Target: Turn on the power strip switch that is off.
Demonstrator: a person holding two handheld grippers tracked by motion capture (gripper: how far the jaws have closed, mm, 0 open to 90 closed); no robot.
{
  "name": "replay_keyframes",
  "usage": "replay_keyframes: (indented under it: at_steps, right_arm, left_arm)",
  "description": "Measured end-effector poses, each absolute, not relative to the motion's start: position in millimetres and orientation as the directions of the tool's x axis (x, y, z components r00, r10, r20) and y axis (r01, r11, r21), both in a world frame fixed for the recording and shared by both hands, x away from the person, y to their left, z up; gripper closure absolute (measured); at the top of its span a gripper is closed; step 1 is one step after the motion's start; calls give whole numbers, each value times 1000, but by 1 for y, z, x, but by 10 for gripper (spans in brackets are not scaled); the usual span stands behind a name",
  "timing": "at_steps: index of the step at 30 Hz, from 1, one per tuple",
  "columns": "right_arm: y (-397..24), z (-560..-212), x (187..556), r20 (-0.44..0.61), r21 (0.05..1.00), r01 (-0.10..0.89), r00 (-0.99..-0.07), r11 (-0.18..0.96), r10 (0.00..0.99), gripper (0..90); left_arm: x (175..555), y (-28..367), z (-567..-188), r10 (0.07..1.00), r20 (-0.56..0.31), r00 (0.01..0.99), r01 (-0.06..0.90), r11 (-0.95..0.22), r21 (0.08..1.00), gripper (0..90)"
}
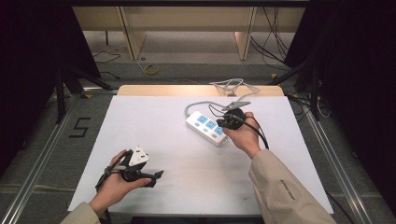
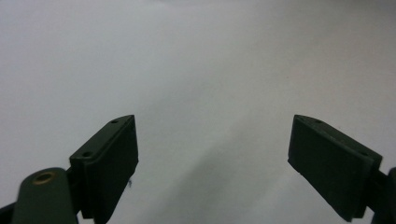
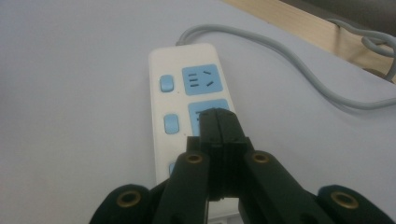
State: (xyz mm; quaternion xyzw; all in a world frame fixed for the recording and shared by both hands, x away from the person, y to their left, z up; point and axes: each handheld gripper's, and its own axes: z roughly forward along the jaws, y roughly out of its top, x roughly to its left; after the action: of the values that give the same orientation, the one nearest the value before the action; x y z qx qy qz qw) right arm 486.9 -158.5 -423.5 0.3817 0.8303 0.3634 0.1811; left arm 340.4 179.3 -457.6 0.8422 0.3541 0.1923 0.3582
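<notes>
Resting low over the white bench, the left claw has its jaws spread wide, with nothing but bare white surface between them in the left gripper view. The left hand grips it near the bench's front edge. Well apart from it, the right claw sits in the right hand, its two jaws pressed flat together with nothing between them. Directly beneath and ahead of that shut claw lies a white power strip with blue sockets and blue switches; the tips hover over its middle socket. Its grey cord runs off beyond the claw toward the bench's far edge.
</notes>
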Motion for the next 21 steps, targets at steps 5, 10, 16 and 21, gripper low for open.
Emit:
replay_keyframes:
  at_steps: [5, 10, 16, 21]
  right_arm:
    - [-157, -423, 489, -24, 740, 503, -643, 446, 765, 900]
    - [-155, -422, 490, -25, 740, 504, -642, 446, 766, 900]
    - [-153, -423, 494, -24, 737, 506, -643, 449, 766, 900]
    - [-151, -423, 496, -24, 735, 508, -642, 449, 766, 900]
  left_arm:
    - [340, 179, -458, 734, 70, 676, 459, -493, 739, 157]
    - [340, 179, -458, 735, 69, 674, 459, -490, 741, 158]
    - [340, 179, -458, 735, 69, 675, 459, -490, 741, 157]
    - [340, 179, -458, 734, 70, 676, 459, -493, 739, 157]
